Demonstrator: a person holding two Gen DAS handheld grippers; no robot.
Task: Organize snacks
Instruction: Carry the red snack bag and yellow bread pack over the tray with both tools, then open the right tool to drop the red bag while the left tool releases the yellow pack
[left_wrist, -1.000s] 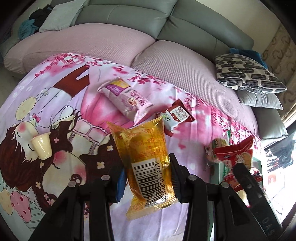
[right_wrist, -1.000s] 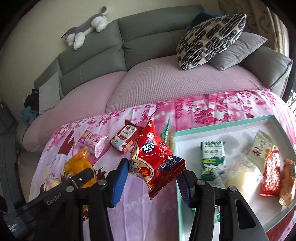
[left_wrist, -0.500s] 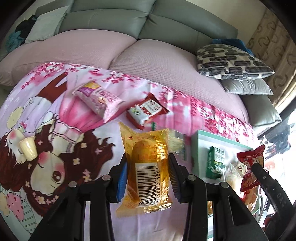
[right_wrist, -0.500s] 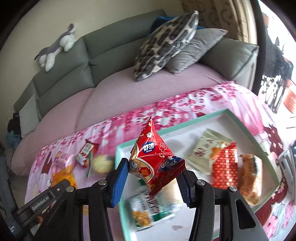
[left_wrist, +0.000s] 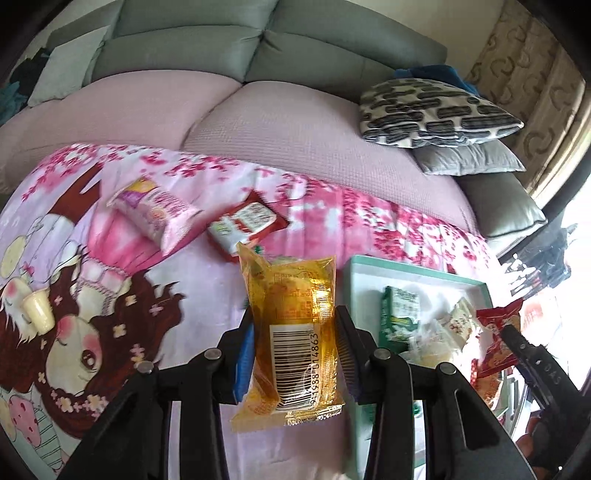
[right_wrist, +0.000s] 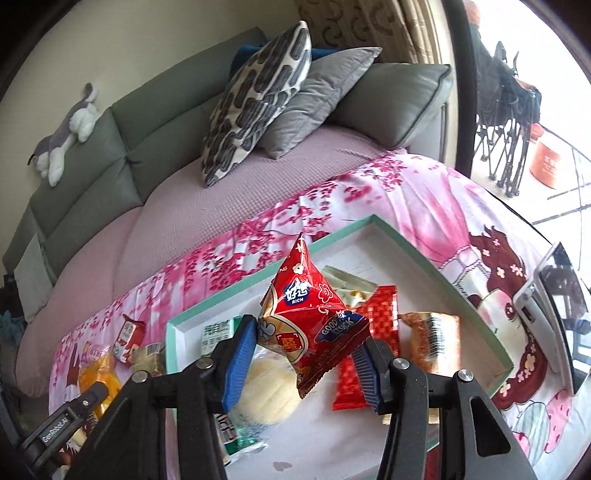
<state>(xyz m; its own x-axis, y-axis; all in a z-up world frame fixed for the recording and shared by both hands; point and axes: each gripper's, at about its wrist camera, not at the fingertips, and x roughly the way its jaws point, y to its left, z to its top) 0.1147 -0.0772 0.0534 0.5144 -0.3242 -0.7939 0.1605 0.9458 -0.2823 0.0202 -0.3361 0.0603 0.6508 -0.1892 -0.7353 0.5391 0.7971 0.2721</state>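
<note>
red crinkly foil is what the right gripper (right_wrist: 304, 354) has clamped between its blue pads, a puffed pyramid snack bag (right_wrist: 308, 317) with its peak pointing up and away from the claw. straight beneath and ahead of that claw lies the teal-rimmed white tray (right_wrist: 436, 269), already holding a green carton (right_wrist: 216, 332), a pale bun (right_wrist: 269, 391), a long red packet (right_wrist: 373, 339) and an orange-brown one (right_wrist: 436, 343). so the right hand is the nearer one to the tray; i'd judge its drop only needs a bare patch, perhaps toward the far rim.

the left gripper (left_wrist: 293, 354) is clenched on a yellow cake packet (left_wrist: 291, 332), long axis running along the fingers, barcode facing up. for that claw the tray (left_wrist: 406, 271) sits off to its right, just beside.

under everything is a pink cartoon blanket (left_wrist: 110, 295), with a purple-and-white pack (left_wrist: 155, 210) and a red-and-white pack (left_wrist: 247, 225) loose ahead-left of the left claw. behind, a grey sofa (right_wrist: 147, 122) with cushions.
</note>
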